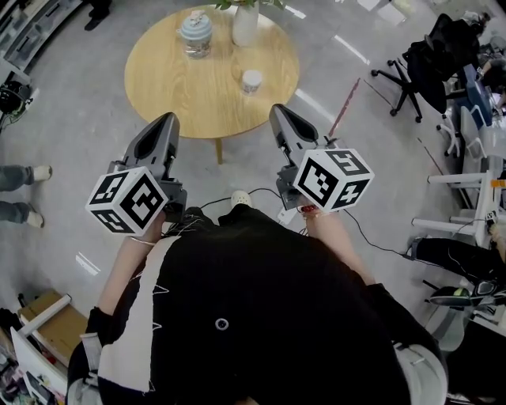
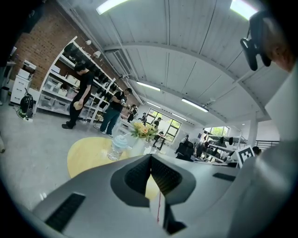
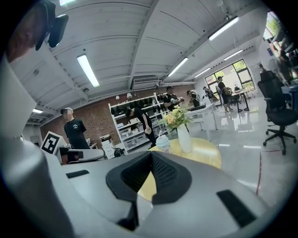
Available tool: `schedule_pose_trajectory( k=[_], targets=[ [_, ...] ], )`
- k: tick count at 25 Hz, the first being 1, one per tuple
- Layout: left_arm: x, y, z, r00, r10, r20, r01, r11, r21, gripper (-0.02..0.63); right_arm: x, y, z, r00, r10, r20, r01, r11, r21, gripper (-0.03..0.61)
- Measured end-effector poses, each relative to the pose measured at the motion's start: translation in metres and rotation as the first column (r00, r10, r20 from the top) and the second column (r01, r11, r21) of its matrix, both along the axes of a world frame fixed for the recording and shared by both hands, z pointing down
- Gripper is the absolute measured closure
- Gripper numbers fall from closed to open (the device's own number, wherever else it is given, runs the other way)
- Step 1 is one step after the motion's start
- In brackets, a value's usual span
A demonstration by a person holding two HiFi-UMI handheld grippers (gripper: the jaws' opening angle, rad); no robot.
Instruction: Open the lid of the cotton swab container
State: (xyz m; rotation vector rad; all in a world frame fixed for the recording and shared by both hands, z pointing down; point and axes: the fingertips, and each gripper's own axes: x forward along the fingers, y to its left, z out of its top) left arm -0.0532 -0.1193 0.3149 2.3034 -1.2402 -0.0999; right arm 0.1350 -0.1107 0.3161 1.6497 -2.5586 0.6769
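Note:
A round wooden table (image 1: 170, 71) stands ahead of me. On it are a clear jar with a pale blue lid (image 1: 195, 33), a white vase of flowers (image 1: 245, 24) and a small round white-topped container (image 1: 251, 81). I cannot tell which one holds the cotton swabs. My left gripper (image 1: 168, 121) and right gripper (image 1: 278, 112) hover shut and empty just short of the table's near edge, well apart from all three objects. The left gripper view shows its shut jaws (image 2: 151, 158) with the jar (image 2: 118, 145) beyond. In the right gripper view, past the shut right gripper (image 3: 151, 155), stand the jar (image 3: 163, 143) and vase (image 3: 185, 138).
Black office chairs (image 1: 419, 67) and desks stand at the right. A person's feet (image 1: 20, 178) are at the left and a cardboard box (image 1: 47, 324) at the lower left. People stand by storage shelves (image 2: 60, 86) in the background. A cable (image 1: 371, 237) trails on the floor.

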Motion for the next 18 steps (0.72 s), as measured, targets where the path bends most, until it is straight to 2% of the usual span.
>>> schedule_pose_trajectory(
  k=[10, 18],
  targets=[
    [0.042, -0.058, -0.002, 0.999, -0.054, 0.001, 0.054, 0.999, 0.010, 0.603, 0.047, -0.067, 0.003, 0.999, -0.043, 0.001, 0.043, 0.999, 0.000, 0.574],
    [0.057, -0.089, 0.014, 0.997, -0.076, 0.014, 0.076, 0.997, 0.018, 0.603, 0.067, -0.107, 0.010, 0.997, -0.072, 0.001, 0.072, 0.997, -0.002, 0.574]
  ],
)
